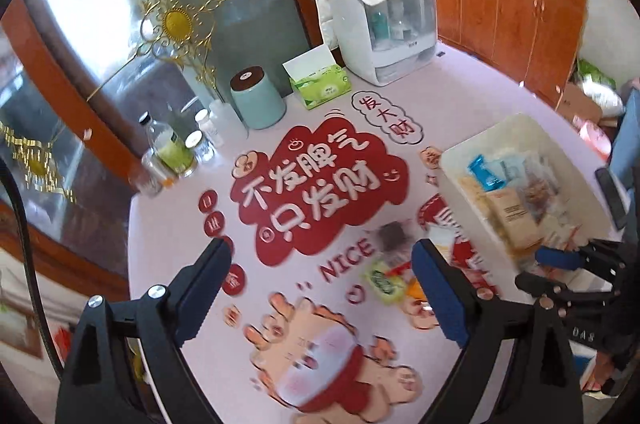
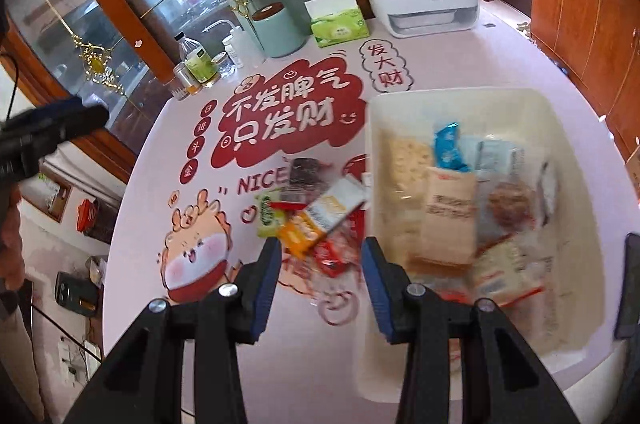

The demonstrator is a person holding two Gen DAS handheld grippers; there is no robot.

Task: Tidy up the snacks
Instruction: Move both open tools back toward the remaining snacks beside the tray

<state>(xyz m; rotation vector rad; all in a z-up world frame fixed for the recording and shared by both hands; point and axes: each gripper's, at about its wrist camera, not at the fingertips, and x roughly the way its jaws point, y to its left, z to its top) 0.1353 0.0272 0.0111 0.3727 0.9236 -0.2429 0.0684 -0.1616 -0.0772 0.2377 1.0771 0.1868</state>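
A loose pile of snack packets lies on the pink printed table [image 2: 460, 64]: a green one [image 2: 266, 216], an orange one [image 2: 300, 232], a white-and-yellow one [image 2: 336, 208], a dark one [image 2: 306, 172] and a red one [image 2: 332, 256]. Just right of the pile stands a white bin [image 2: 372, 152] holding several packets, among them a blue one [image 2: 450, 148] and a beige one [image 2: 450, 216]. My right gripper [image 2: 320, 248] hovers over the pile's near edge, jaws partly apart, gripping nothing. My left gripper [image 1: 320, 256] is wide open and empty, left of the pile [image 1: 384, 276] and the bin [image 1: 452, 164].
At the table's back stand a teal canister [image 1: 260, 100], a green tissue box [image 1: 322, 80], a white cloth-covered storage box [image 1: 384, 20] and several small bottles [image 1: 168, 148]. A glass cabinet door is behind them. A dark phone [image 1: 610, 196] lies beyond the bin.
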